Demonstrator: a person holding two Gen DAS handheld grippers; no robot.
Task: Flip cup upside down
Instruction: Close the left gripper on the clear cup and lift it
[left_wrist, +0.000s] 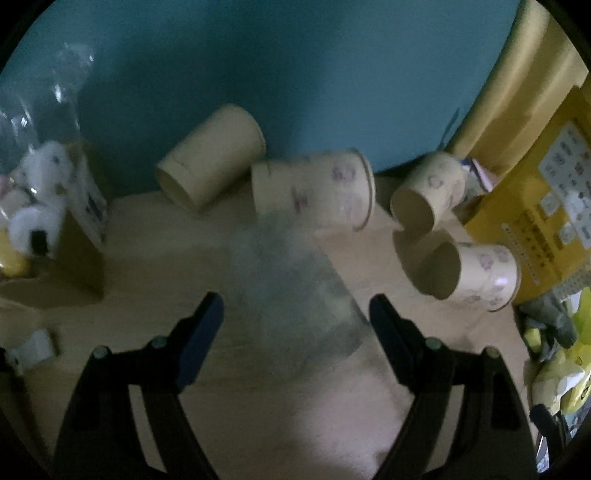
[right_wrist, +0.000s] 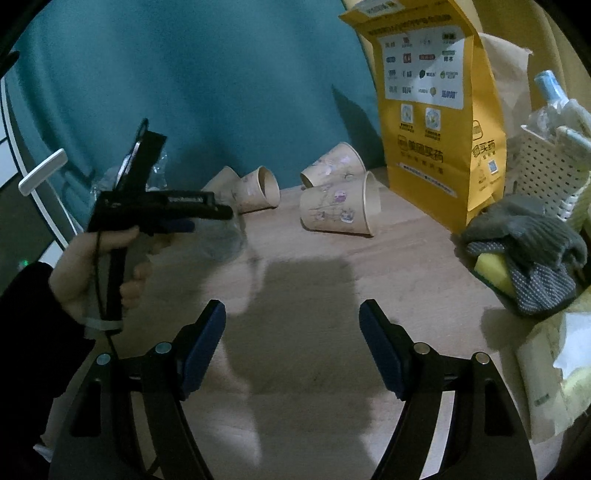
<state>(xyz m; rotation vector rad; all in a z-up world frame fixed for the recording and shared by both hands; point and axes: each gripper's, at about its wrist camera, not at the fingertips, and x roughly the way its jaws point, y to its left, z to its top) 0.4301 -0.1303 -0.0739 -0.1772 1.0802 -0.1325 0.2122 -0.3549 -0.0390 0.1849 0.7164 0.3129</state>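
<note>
A clear plastic cup (left_wrist: 295, 291), blurred, sits between the wide-apart fingers of my left gripper (left_wrist: 297, 314); the pads do not touch it. In the right wrist view the same cup (right_wrist: 221, 240) shows just in front of the left gripper (right_wrist: 207, 218), above the wooden table (right_wrist: 314, 332). Several printed paper cups lie on their sides at the back: one (left_wrist: 210, 173), one (left_wrist: 314, 192), one (left_wrist: 428, 192), one (left_wrist: 469, 273). My right gripper (right_wrist: 291, 314) is open and empty over the table.
A yellow paper bag (right_wrist: 432, 110) stands at the back right. Grey gloves and a yellow sponge (right_wrist: 524, 251) lie by a white perforated basket (right_wrist: 546, 173). A bag with plush toys (left_wrist: 37, 192) sits on the left. A teal wall is behind.
</note>
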